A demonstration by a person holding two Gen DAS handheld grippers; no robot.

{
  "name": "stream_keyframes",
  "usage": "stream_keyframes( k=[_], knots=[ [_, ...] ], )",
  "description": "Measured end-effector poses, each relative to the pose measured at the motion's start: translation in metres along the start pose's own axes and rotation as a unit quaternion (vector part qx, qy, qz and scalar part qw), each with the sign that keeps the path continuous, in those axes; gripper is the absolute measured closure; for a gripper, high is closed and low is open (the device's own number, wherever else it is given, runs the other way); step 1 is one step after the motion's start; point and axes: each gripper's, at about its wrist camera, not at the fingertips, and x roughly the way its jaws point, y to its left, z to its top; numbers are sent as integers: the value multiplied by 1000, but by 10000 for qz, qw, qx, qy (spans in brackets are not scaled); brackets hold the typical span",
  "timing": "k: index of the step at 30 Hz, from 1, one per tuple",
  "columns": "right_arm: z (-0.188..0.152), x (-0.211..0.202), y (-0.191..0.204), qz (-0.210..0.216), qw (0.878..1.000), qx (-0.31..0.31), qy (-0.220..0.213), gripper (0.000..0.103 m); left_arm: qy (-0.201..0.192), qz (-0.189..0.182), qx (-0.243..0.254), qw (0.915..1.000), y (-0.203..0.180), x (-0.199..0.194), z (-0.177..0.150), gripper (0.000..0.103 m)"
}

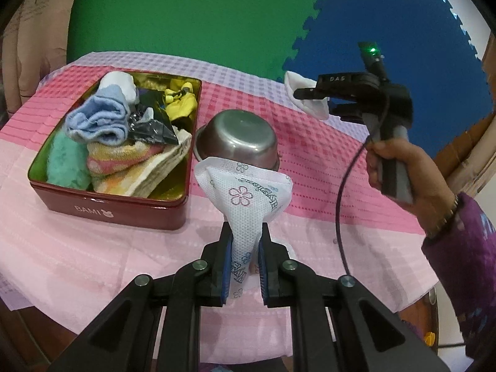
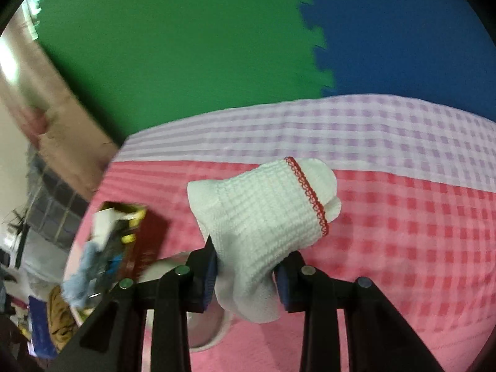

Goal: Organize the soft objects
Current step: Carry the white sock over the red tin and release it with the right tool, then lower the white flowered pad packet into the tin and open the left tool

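Observation:
My left gripper (image 1: pixel 245 232) is shut on a white floral-printed wipe (image 1: pixel 248 195) and holds it above the pink tablecloth, in front of the steel bowl (image 1: pixel 238 138). A red tin box (image 1: pixel 108 198) at the left holds several soft items: blue cloth (image 1: pixel 99 119), green fluffy cloth, striped towel, yellow items. My right gripper (image 2: pixel 245 263) is shut on a white sock with a red stitched band (image 2: pixel 266 217) and holds it in the air over the table. In the left wrist view that gripper (image 1: pixel 313 99) is at the right, sock in its jaws.
The steel bowl also shows low left in the right wrist view (image 2: pixel 198 325), beside the red tin (image 2: pixel 148 235). Green and blue foam mats (image 1: pixel 186 9) lie beyond the table. The checked cloth (image 2: pixel 403 217) covers the table.

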Motion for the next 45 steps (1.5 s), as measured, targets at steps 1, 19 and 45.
stream_keyframes(
  k=[1, 19, 45],
  knots=[
    [-2, -2, 12, 99, 9999, -93, 35, 71, -22, -2, -11, 10000, 0, -3, 0, 91],
    [-24, 72, 184, 781, 9863, -1209, 803, 71, -619, 304, -577, 9960, 41, -63, 14, 91],
    [-33, 111, 206, 500, 9791, -1783, 839, 52, -699, 642, -1021, 9902, 71, -64, 18, 89]
  ],
)
